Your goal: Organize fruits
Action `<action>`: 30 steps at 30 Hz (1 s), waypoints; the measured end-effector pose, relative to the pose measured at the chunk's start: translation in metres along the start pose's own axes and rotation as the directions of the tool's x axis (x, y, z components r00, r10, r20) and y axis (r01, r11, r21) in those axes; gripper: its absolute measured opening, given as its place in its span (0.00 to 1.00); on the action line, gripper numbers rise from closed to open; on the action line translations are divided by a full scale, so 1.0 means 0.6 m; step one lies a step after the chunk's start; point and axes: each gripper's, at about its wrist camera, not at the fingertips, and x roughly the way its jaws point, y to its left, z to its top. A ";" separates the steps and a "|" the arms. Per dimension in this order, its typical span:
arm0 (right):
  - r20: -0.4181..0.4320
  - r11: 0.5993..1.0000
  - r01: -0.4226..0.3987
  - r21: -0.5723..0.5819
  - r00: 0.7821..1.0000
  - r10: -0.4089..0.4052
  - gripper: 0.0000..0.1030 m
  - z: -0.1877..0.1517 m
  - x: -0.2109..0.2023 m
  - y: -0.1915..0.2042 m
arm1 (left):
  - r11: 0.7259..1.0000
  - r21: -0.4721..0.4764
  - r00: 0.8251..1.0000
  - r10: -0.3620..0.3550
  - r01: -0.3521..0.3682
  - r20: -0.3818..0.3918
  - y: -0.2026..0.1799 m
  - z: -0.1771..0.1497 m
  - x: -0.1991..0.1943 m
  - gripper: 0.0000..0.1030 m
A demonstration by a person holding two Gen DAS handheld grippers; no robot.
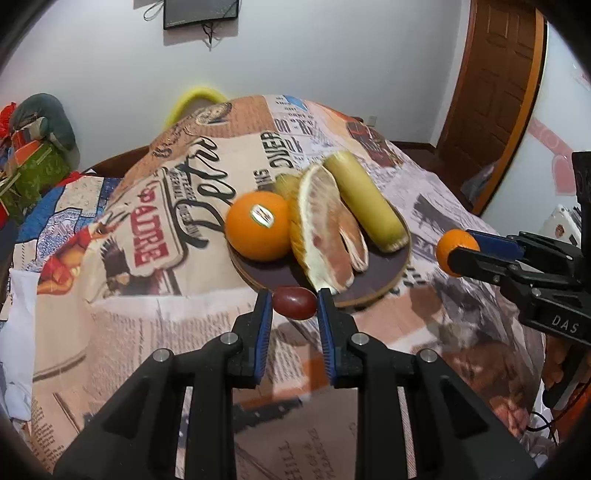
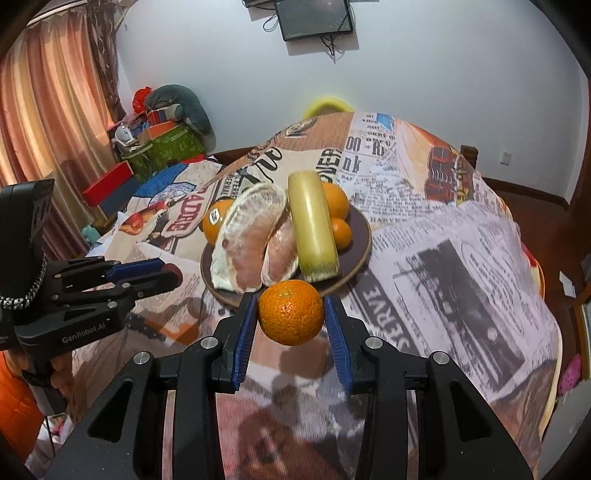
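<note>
Blue ribbed pads of your left gripper (image 1: 294, 304) are clamped on a dark red grape (image 1: 294, 302), which hangs clear of the cloth just short of the near rim of the round wooden plate (image 1: 384, 273). Your right gripper (image 2: 291, 314) is likewise clenched on a small mandarin (image 2: 290, 312), held in the air at the plate's near edge, on its right side as your left camera sees it. On the plate lie a stickered orange (image 1: 258, 226), peeled pomelo segments (image 1: 328, 236) and a pale yellow-green cut stalk (image 1: 365, 203); two more small oranges (image 2: 338, 214) sit behind the stalk, against the far rim. The fruit crowds the middle and back of the plate, and the bare dark wood shows mostly along the front rim, nearest your grippers. Around the plate, a newspaper-print tablecloth (image 1: 155, 325) covers the table and drops away at the sides, open and flat to the left of the plate. Beyond it, a white wall carries a dark screen (image 1: 201, 13), a brown door (image 1: 491, 92) stands at the right, and striped curtains (image 2: 55, 110) hang at the left beside a heap of boxes and bags (image 2: 162, 136).
</note>
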 end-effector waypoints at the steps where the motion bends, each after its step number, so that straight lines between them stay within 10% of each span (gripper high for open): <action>1: 0.002 1.000 0.003 -0.010 1.000 -0.003 0.34 0.004 0.002 0.002 | 1.000 -0.002 1.000 0.002 -0.002 0.005 0.003 0.004 0.001 0.24; 30: -0.064 0.999 -0.025 -0.047 0.998 0.022 0.35 0.031 0.074 0.008 | 0.998 -0.067 1.000 -0.019 0.019 -0.001 0.028 0.026 0.033 0.26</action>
